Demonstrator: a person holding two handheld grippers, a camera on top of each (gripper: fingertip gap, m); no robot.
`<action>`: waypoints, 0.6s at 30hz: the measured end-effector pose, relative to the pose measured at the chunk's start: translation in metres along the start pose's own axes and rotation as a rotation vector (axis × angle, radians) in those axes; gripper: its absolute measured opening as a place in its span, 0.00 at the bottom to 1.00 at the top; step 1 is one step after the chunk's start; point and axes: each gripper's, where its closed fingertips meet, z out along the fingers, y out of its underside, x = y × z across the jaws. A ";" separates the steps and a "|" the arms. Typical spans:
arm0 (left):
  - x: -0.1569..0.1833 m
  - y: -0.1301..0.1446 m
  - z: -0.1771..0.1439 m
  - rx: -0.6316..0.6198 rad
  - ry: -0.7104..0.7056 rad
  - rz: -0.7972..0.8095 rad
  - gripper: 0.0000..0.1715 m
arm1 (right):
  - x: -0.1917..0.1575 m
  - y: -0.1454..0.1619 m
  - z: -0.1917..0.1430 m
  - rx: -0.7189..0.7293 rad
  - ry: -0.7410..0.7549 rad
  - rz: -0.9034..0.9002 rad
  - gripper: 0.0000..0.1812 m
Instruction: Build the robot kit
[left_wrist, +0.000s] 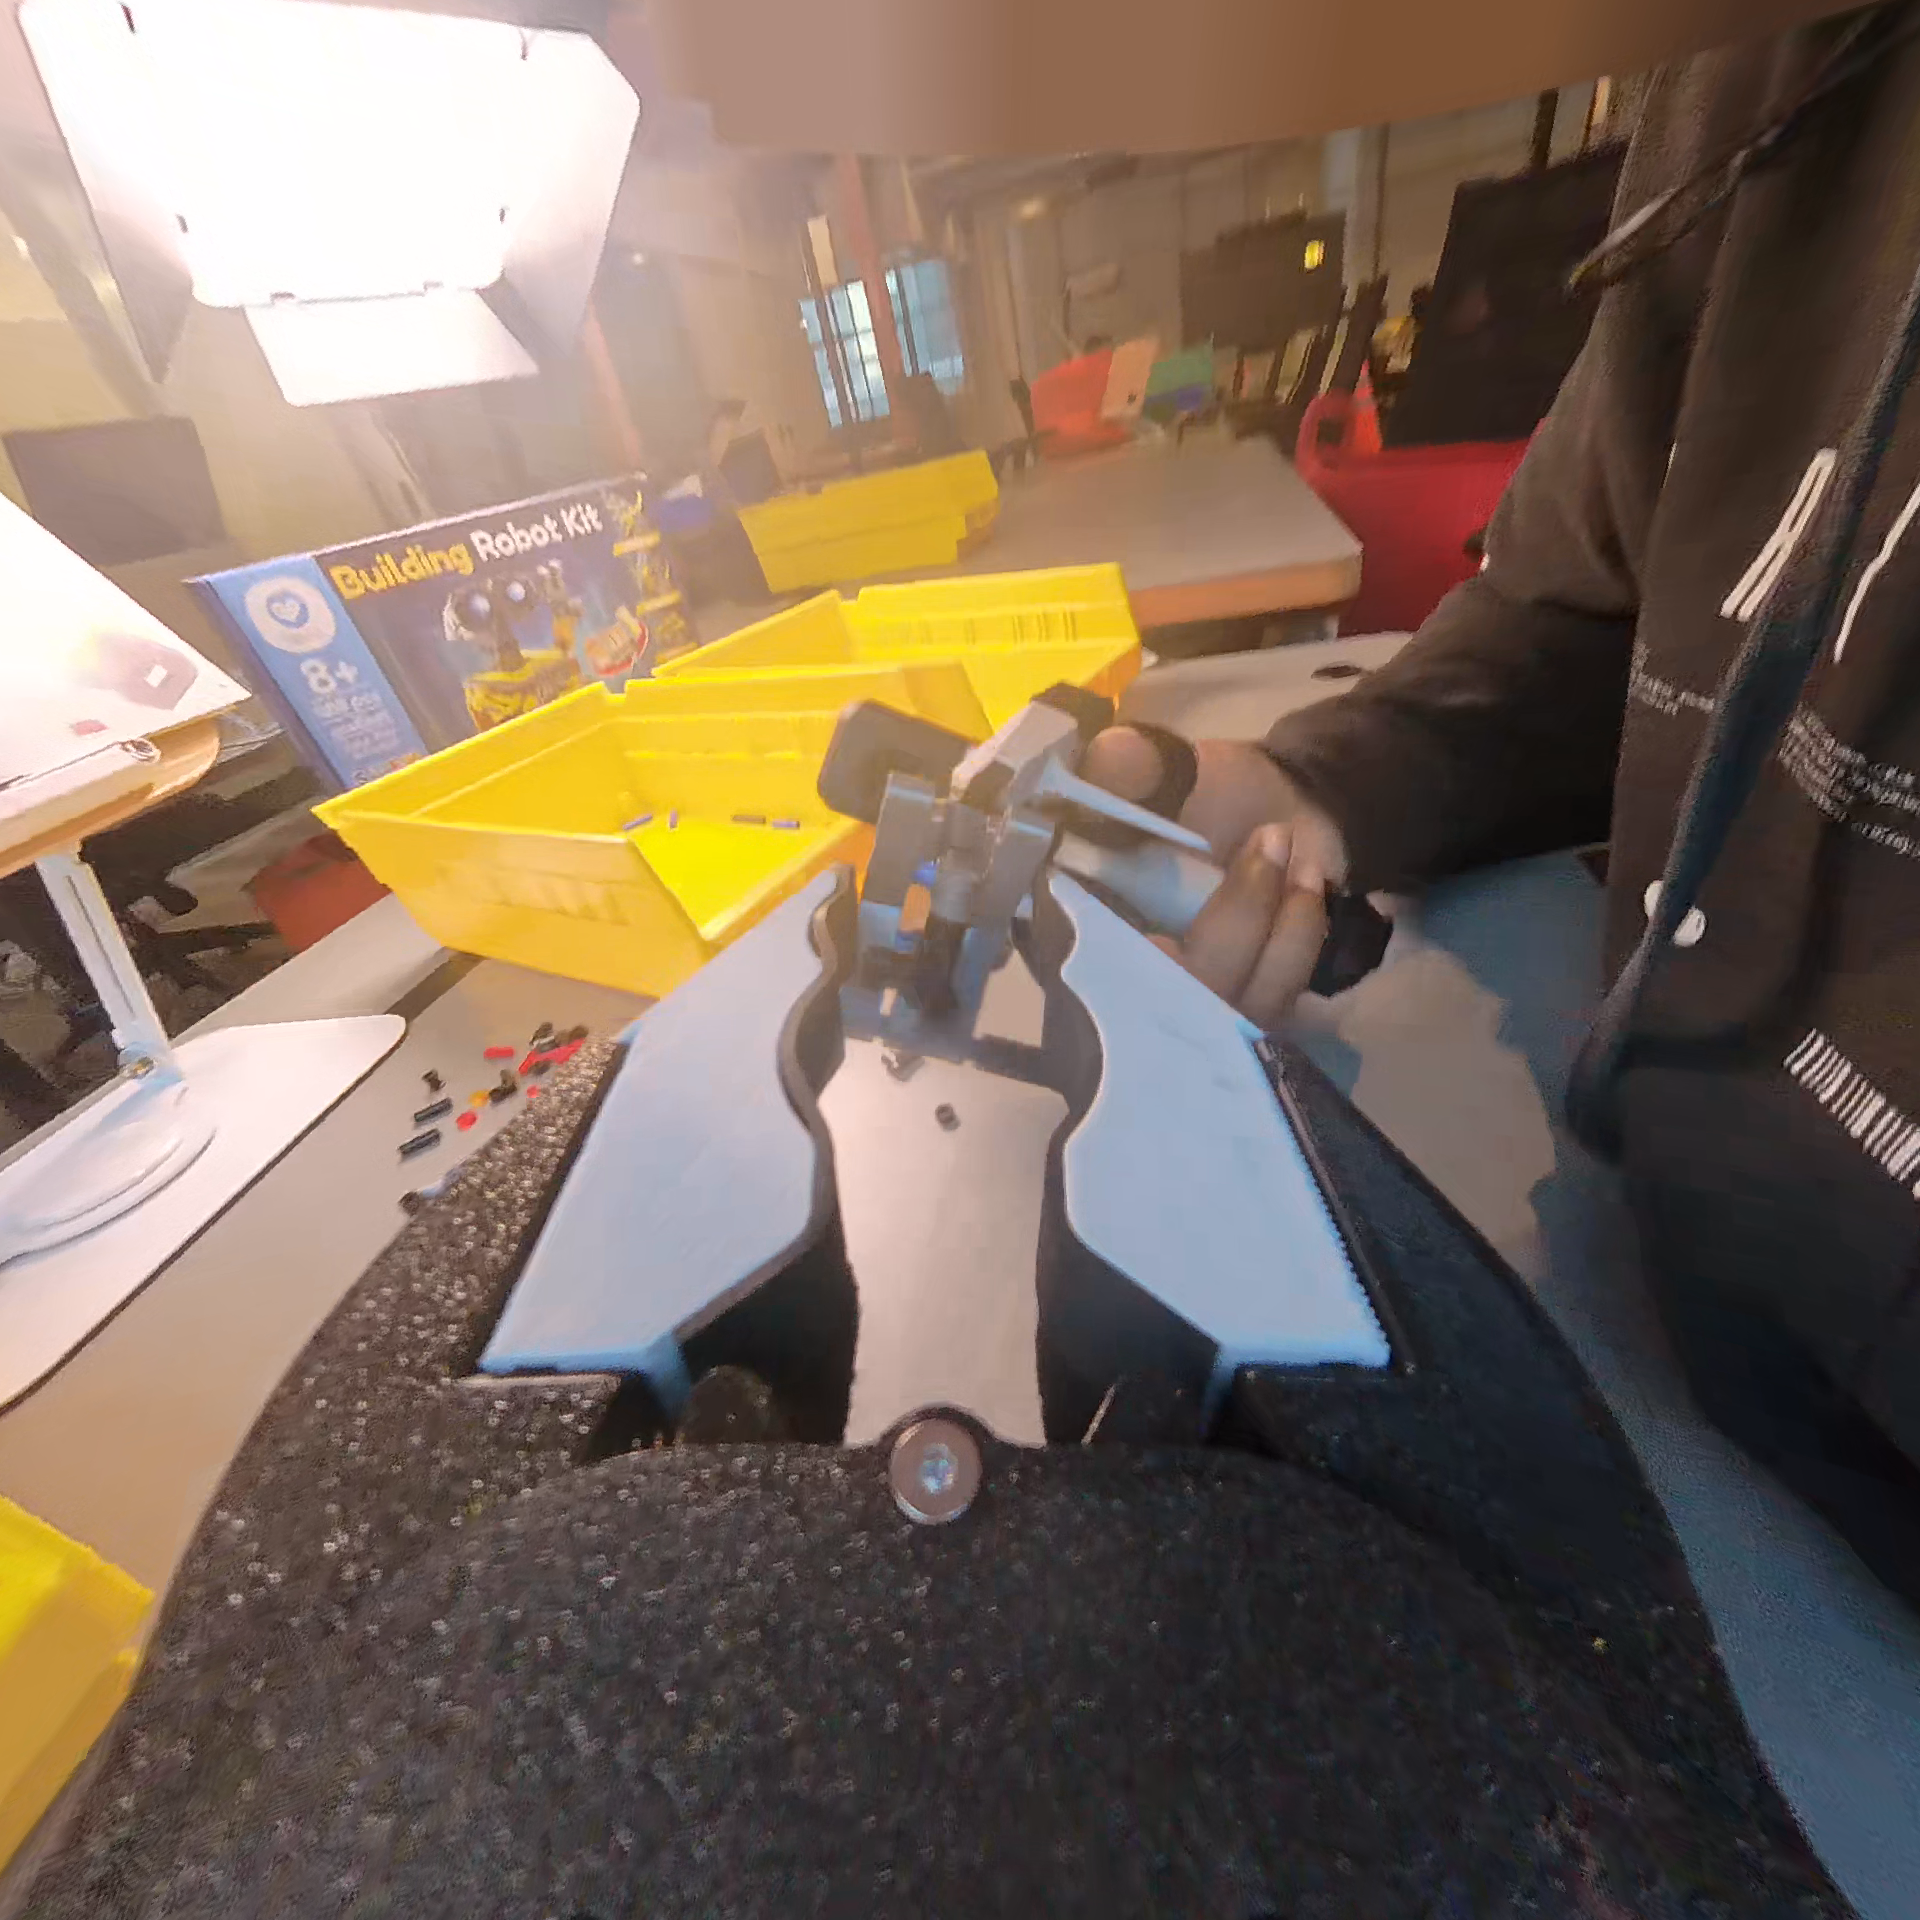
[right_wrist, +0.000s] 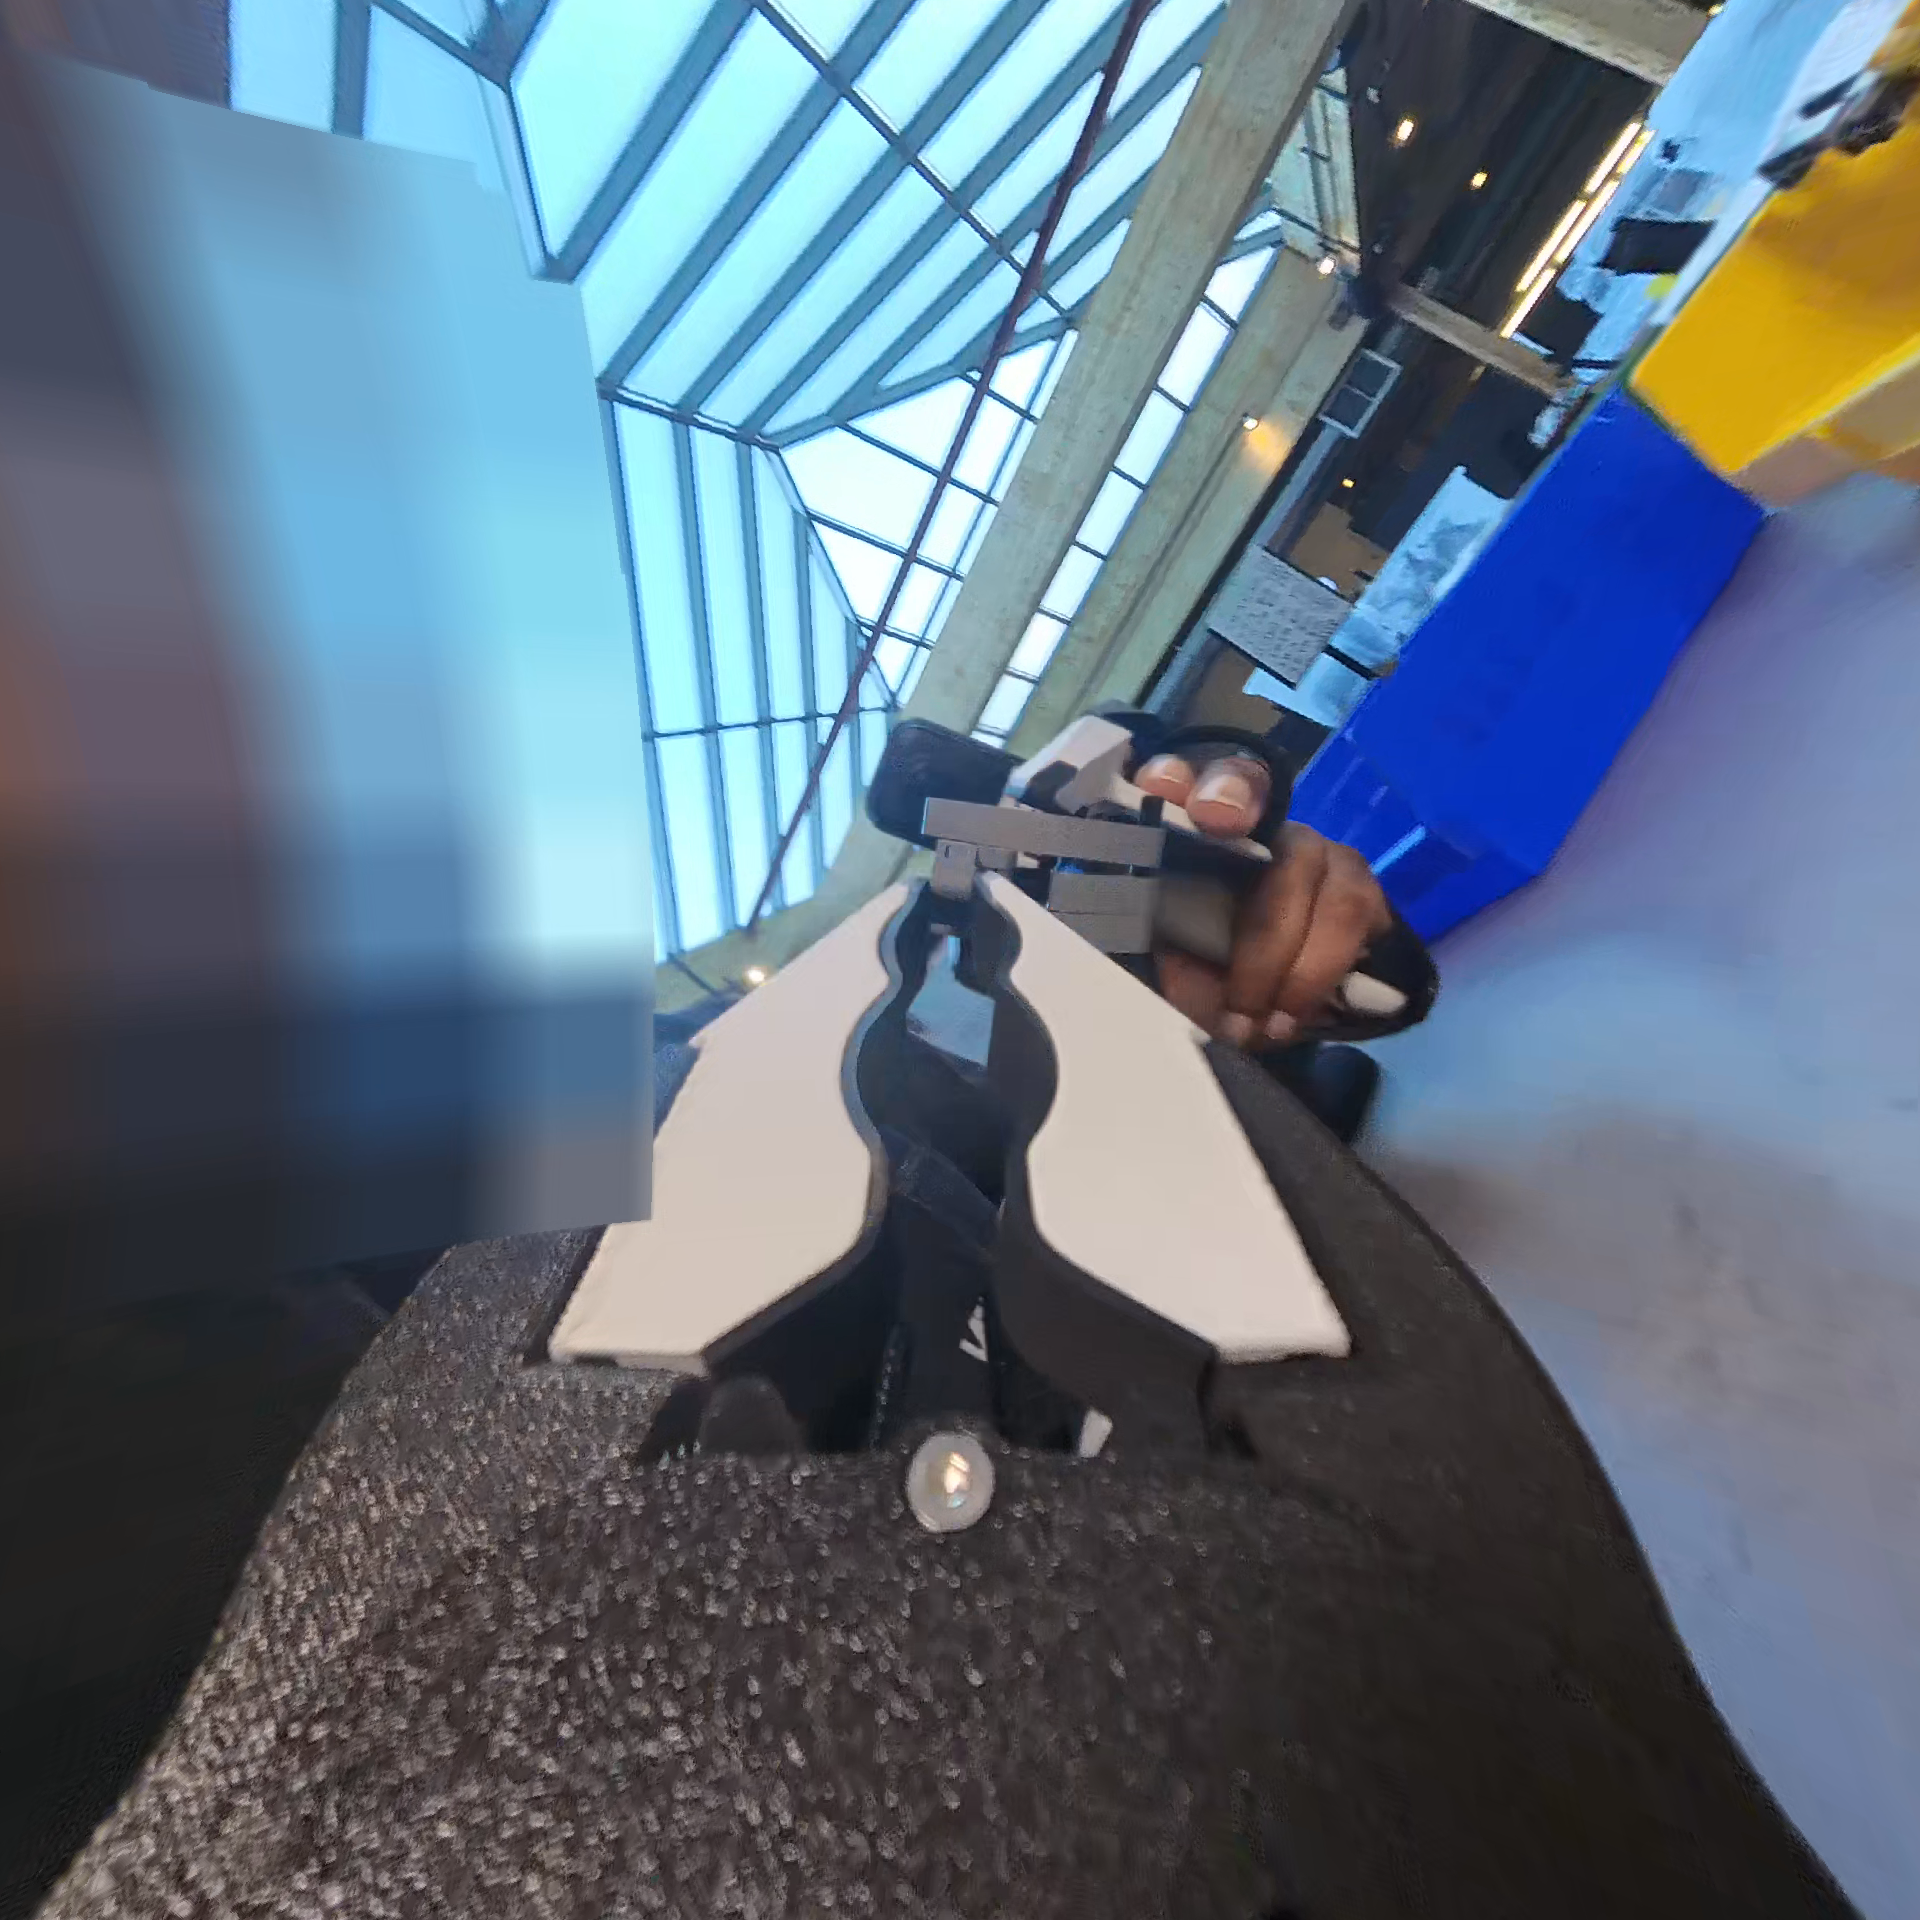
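Note:
A grey brick-built assembly (left_wrist: 940, 883) with small blue and orange parts is held in the air between both grippers. My left gripper (left_wrist: 943, 896) is shut on its lower part, with its white fingers (left_wrist: 727, 1049) on either side. My right gripper (right_wrist: 961, 883) is shut on a small grey end of the same assembly (right_wrist: 1049, 831). In the left wrist view the right gripper (left_wrist: 1013, 753) and the hand (left_wrist: 1247, 862) that holds it show beyond the assembly. In the right wrist view the left gripper (right_wrist: 1081, 769) and its hand (right_wrist: 1288, 914) show beyond it.
Yellow bins (left_wrist: 582, 821) stand on the table behind the assembly, with a blue kit box (left_wrist: 447, 623) behind them. Small black and red loose pieces (left_wrist: 488, 1081) lie on the table at left, near a white stand base (left_wrist: 187, 1101). A person in a dark jacket (left_wrist: 1714, 727) is at right. A blue bin (right_wrist: 1538, 665) stands at right.

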 end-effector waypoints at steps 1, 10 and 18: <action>0.000 0.002 -0.001 -0.024 0.001 0.023 0.21 | 0.003 0.001 -0.002 -0.033 0.039 -0.024 0.03; 0.004 0.015 -0.002 -0.172 0.002 0.200 0.17 | 0.014 0.008 -0.004 -0.087 0.080 0.047 0.03; 0.008 -0.003 -0.002 -0.052 0.009 0.161 0.16 | -0.003 0.009 0.001 -0.083 -0.033 0.046 0.03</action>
